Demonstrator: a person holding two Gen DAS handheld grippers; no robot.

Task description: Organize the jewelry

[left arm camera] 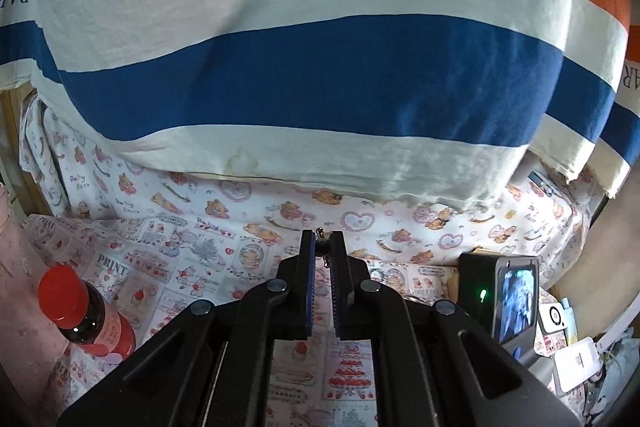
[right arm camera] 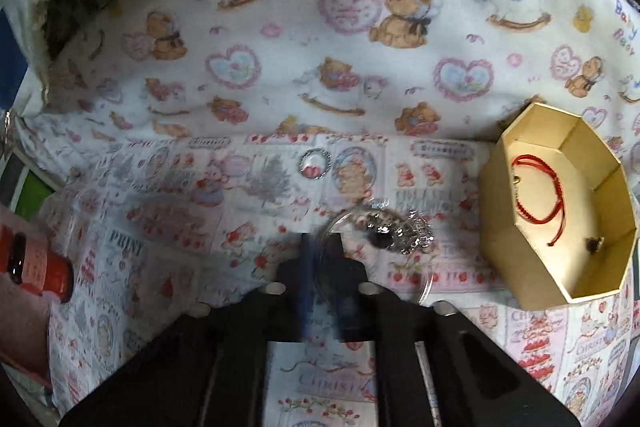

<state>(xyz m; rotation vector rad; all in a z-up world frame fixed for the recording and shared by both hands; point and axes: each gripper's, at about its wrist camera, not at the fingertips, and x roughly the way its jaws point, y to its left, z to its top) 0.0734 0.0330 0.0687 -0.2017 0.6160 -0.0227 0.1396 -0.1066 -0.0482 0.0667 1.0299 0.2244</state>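
My left gripper (left arm camera: 320,243) is shut on a small earring (left arm camera: 319,246) with a dark bead and a metal pin, held above the patterned cloth. In the right wrist view my right gripper (right arm camera: 322,241) looks blurred, with its jaws together on the left rim of a clear bangle (right arm camera: 338,217) lying on the cloth. A heap of silver jewelry with a dark stone (right arm camera: 400,229) lies inside that bangle. A small silver ring (right arm camera: 315,165) lies farther off. At the right, a beige octagonal box (right arm camera: 520,251) holds a red cord bracelet (right arm camera: 540,187) and a small stud.
A person's striped shirt (left arm camera: 304,67) fills the upper left wrist view. A red-capped bottle (left arm camera: 80,311) stands at the left, also visible as the bottle (right arm camera: 36,263). A black device with a lit screen (left arm camera: 504,299) and white gadgets (left arm camera: 576,363) sit at the right.
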